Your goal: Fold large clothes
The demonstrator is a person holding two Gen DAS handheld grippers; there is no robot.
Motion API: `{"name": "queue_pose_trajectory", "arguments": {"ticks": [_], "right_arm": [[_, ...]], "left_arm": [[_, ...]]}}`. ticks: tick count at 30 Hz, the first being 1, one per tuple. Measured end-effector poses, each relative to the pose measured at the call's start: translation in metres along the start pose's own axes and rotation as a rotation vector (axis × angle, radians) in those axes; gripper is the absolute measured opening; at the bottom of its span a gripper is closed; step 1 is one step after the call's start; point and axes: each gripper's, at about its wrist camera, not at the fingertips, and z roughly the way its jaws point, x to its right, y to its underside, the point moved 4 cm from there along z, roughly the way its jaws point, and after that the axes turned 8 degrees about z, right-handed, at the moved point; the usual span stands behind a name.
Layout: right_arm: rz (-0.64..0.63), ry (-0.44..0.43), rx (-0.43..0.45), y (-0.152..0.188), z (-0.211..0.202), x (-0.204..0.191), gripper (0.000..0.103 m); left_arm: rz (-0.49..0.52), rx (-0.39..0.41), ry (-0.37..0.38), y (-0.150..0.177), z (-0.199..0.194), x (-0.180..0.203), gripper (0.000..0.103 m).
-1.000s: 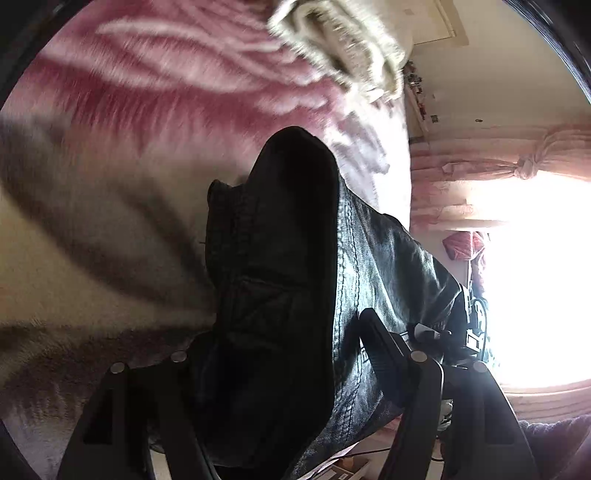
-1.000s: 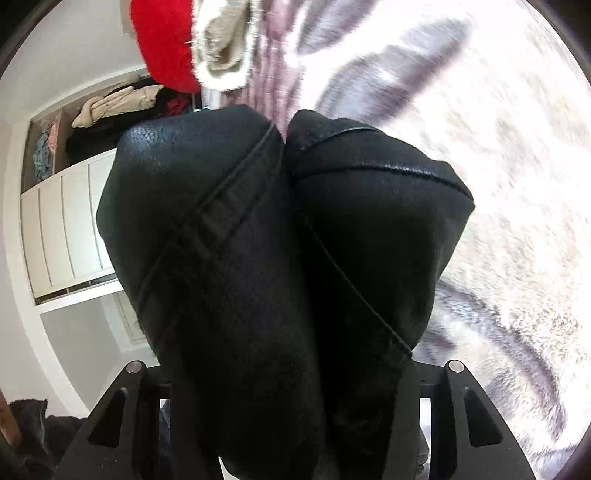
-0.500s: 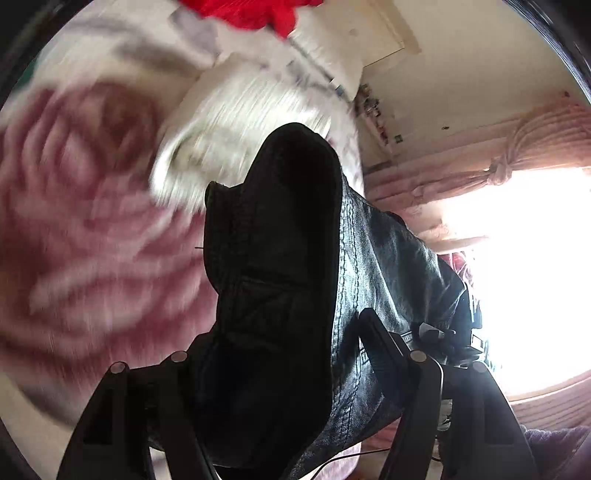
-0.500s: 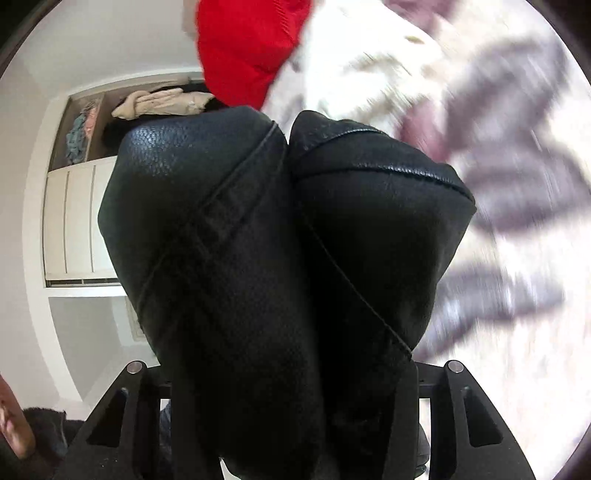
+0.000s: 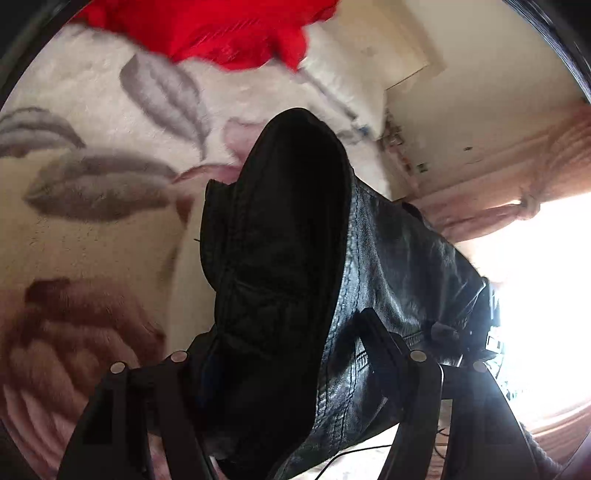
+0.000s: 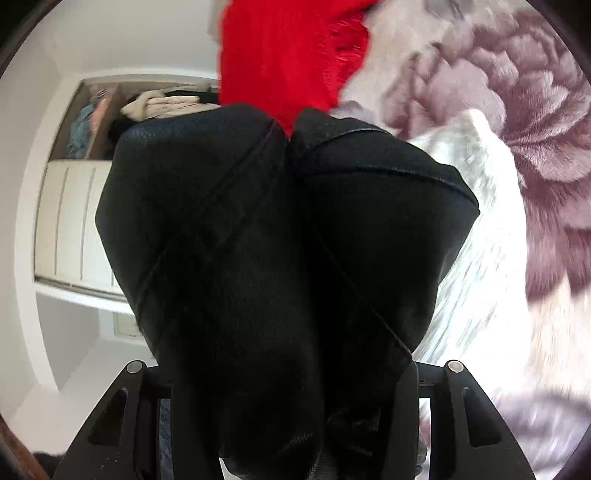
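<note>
1. The left hand-held gripper [image 5: 273, 384] is clamped on a thick bunch of the black leather jacket [image 5: 388, 266], which is lifted above the floral blanket [image 5: 92, 229] on the bed.
2. The right hand-held gripper [image 6: 295, 398] also grips a bulging double fold of the jacket [image 6: 280, 229], which blocks most of its view.
3. Risk: smooth, heavy leather could slide out of either grip if swung hard.
4. Risk: the hanging part may drag onto the red garment [image 5: 221, 33] or the white knit [image 6: 476, 236] nearby and land creased, spoiling the fold.
</note>
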Motion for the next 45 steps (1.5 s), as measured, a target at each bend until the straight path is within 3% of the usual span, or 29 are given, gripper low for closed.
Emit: {"name": "queue_pose_trajectory", "arguments": {"ticks": [4,7,9,11,13,15,17,20,22,25,28,32,45], "right_arm": [[0.067,0.063,-0.013,-0.029,0.029,0.056,0.053],[0.086,0.065,-0.003,-0.025,0.025,0.070,0.063],[0.093,0.100,-0.016,-0.020,0.022,0.068,0.068],[0.101,0.193,-0.006,-0.012,0.015,0.064,0.078],[0.076,0.337,0.036,-0.001,0.001,0.052,0.089],[0.036,0.447,0.091,0.013,-0.013,0.039,0.090],[0.007,0.580,0.150,0.025,-0.023,0.027,0.098],[-0.086,0.848,0.264,0.051,-0.038,-0.001,0.103],[-0.150,1.040,0.318,0.072,-0.036,-0.020,0.103],[-0.202,1.174,0.392,0.101,-0.040,-0.048,0.103],[-0.200,1.226,0.468,0.127,-0.046,-0.076,0.103],[-0.179,1.208,0.531,0.162,-0.054,-0.120,0.103],[-0.299,1.197,0.713,0.352,-0.128,-0.319,0.103]], "left_arm": [[-0.021,-0.063,-0.014,0.012,0.033,-0.030,0.073],[-0.013,-0.086,0.009,0.013,0.033,-0.025,0.076],[-0.005,-0.105,-0.023,0.012,0.028,-0.016,0.076],[-0.005,-0.106,-0.099,0.014,0.018,-0.009,0.076],[-0.005,-0.083,-0.186,0.016,0.004,-0.001,0.077],[0.027,-0.052,-0.273,0.017,-0.007,0.007,0.086],[0.098,-0.024,-0.424,0.025,-0.024,0.024,0.087],[0.189,0.041,-0.557,0.039,-0.044,0.049,0.103],[0.220,0.089,-0.619,0.052,-0.059,0.068,0.103],[0.232,0.121,-0.669,0.070,-0.074,0.086,0.103],[0.250,0.130,-0.719,0.089,-0.086,0.107,0.103],[0.250,0.149,-0.736,0.115,-0.115,0.136,0.103],[0.338,0.347,-0.746,0.210,-0.272,0.292,0.103]]}}
